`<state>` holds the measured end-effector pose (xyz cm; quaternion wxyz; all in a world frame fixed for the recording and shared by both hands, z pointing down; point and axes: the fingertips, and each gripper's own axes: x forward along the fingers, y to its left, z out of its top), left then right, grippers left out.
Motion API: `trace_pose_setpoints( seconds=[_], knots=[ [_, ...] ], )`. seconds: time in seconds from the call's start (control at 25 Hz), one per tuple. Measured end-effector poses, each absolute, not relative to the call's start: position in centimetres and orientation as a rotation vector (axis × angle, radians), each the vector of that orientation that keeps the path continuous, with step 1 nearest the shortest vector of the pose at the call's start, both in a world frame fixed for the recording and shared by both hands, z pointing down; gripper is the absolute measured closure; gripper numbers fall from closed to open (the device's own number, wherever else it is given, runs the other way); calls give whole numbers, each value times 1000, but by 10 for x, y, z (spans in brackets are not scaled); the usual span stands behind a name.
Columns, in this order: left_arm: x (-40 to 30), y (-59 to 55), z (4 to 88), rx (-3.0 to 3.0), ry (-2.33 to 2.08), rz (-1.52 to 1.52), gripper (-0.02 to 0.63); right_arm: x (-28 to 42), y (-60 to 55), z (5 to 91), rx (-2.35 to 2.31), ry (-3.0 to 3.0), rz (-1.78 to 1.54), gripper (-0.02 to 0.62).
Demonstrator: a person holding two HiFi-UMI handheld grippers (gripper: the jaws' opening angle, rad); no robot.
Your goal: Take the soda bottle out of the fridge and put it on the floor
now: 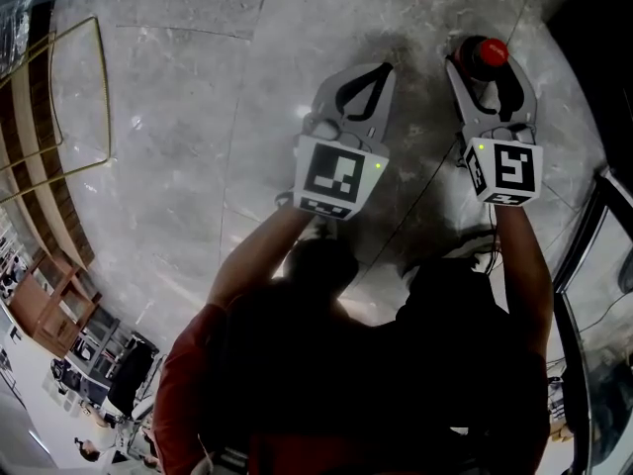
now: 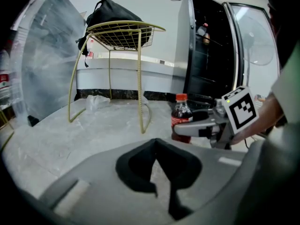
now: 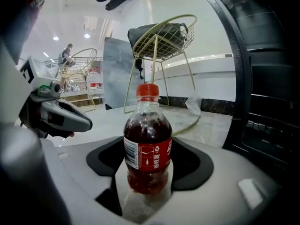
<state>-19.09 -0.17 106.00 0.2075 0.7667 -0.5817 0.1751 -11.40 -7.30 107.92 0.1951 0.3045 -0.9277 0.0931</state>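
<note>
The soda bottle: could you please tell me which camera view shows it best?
The right gripper view: the soda bottle stands upright, large and centred between the jaws, with its label clear. The left gripper view shows it small, from the side. The head view shows only its red cap.

Grey marble floor (image 1: 178,166), gold wire chair (image 2: 123,35), white wall (image 2: 165,48)

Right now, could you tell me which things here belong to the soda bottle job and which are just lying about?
Job: soda bottle, gripped by the right gripper; open fridge; floor.
Lying about: gold wire stool, black bag on it, crumpled plastic bag.
</note>
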Motion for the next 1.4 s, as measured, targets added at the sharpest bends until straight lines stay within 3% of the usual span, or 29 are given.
trace_pose_setpoints(
  seconds=[1.4],
  knots=[
    [-167, -1, 1072, 2160, -1569, 539, 606, -117, -92, 1095, 883, -2630, 196, 296]
  ],
)
